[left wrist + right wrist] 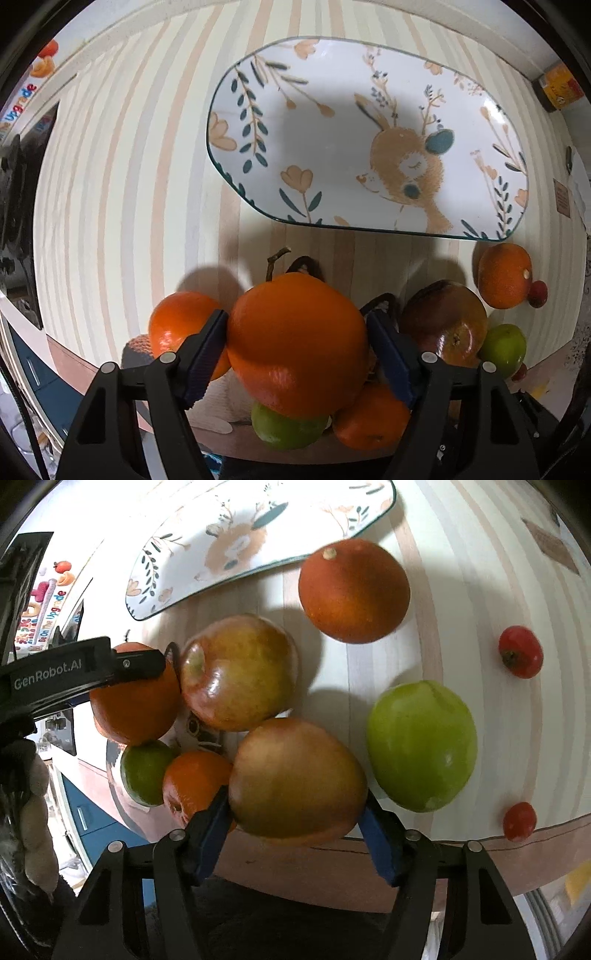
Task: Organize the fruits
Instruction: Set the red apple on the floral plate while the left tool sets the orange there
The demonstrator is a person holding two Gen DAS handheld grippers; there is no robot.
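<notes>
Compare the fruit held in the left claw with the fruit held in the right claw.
The round orange fruit in the left claw is uniformly bright orange; the red-yellow apple in the right claw is blotchy. The orange fruit shows a dimpled skin, the apple a smooth one. Both are clamped between blue pads.

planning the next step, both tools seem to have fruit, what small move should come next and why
Probably lift the left tool and carry its large round orange forward over the empty oval deer-print plate. Its fingers already clamp that fruit on both sides, and the plate lies just ahead. The right tool grips a reddish-yellow apple and can follow.
</notes>
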